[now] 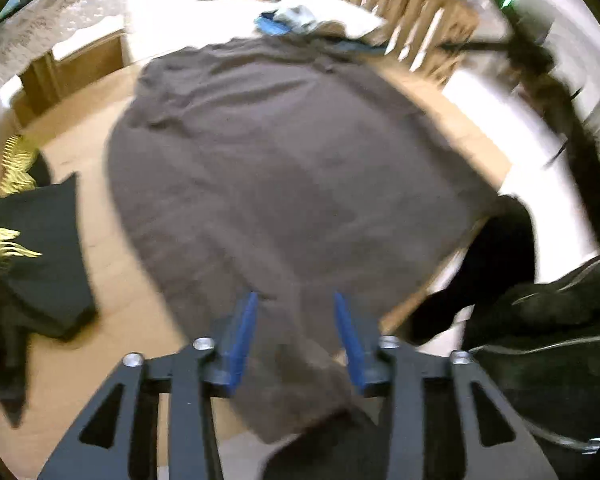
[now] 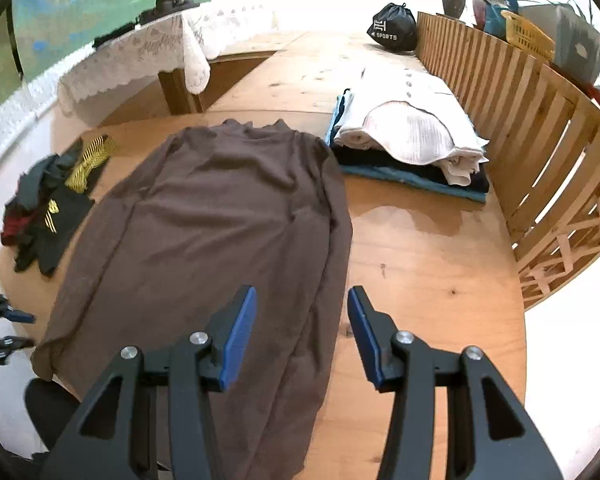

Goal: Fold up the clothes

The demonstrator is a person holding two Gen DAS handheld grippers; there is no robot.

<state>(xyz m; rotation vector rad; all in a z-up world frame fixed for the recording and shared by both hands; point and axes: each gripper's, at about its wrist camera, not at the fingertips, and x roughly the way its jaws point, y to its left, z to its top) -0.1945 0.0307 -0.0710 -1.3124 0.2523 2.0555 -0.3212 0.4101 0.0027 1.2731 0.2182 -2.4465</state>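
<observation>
Fabric covers the middle of the round wooden worktop (image 2: 420, 264): a brown long-sleeved knit top (image 2: 220, 216) lies flat, its collar toward the far edge and its hem hanging over the near edge. The right gripper (image 2: 302, 300) hovers above the garment's lower right side, jaws spread, nothing between them. The left gripper (image 1: 296, 304) is above the hem, jaws also spread and pinching nothing, though that view is blurred. Near the far right edge, beside a slatted wooden railing (image 2: 520, 92), sits a stack of folded clothes topped by a white ribbed garment (image 2: 412, 128). A crumpled heap of black clothing with yellow stripes (image 2: 48, 208) lies at the left edge.
</observation>
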